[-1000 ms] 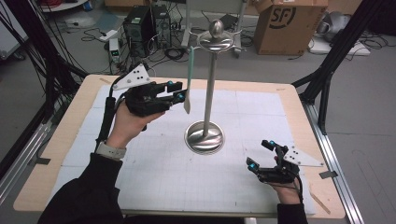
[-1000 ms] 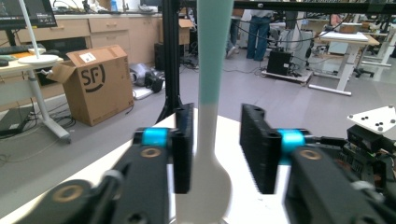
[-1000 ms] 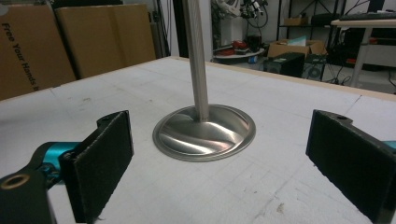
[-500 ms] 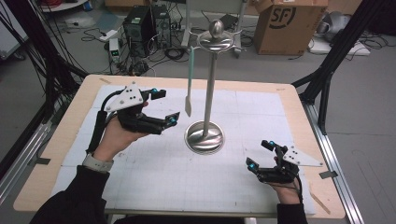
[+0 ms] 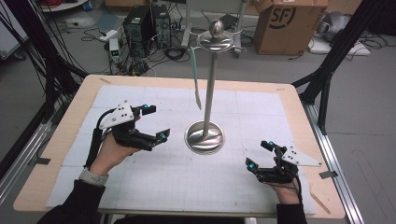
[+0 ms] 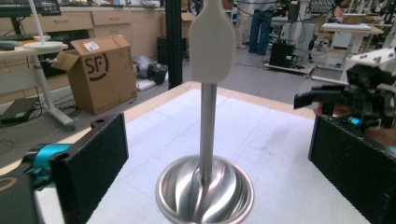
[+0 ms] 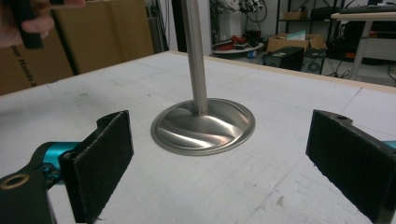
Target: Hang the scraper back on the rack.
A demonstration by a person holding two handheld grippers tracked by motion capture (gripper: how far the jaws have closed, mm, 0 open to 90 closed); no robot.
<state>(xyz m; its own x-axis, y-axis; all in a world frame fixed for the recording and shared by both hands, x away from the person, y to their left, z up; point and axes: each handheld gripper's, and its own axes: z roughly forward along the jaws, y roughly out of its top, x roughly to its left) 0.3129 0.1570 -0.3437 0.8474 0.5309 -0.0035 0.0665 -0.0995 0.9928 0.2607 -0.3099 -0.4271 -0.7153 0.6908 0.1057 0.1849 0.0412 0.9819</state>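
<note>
Pale spatula (image 5: 195, 74) hangs from steel stand (image 5: 205, 135) at counter (image 5: 289, 100) centre. Left gripper (image 5: 154, 122) at stand's 9 o'clock, jaws just opening, empty; right gripper (image 5: 259, 155) at 4 o'clock, jaws apart. Cardboard box (image 5: 286, 22) beyond, at 1 o'clock.

Left gripper (image 5: 150, 122): released hanging spatula (image 5: 195, 74), fingers just opened wide, lowered toward surface (image 5: 261, 105), empty.
</note>
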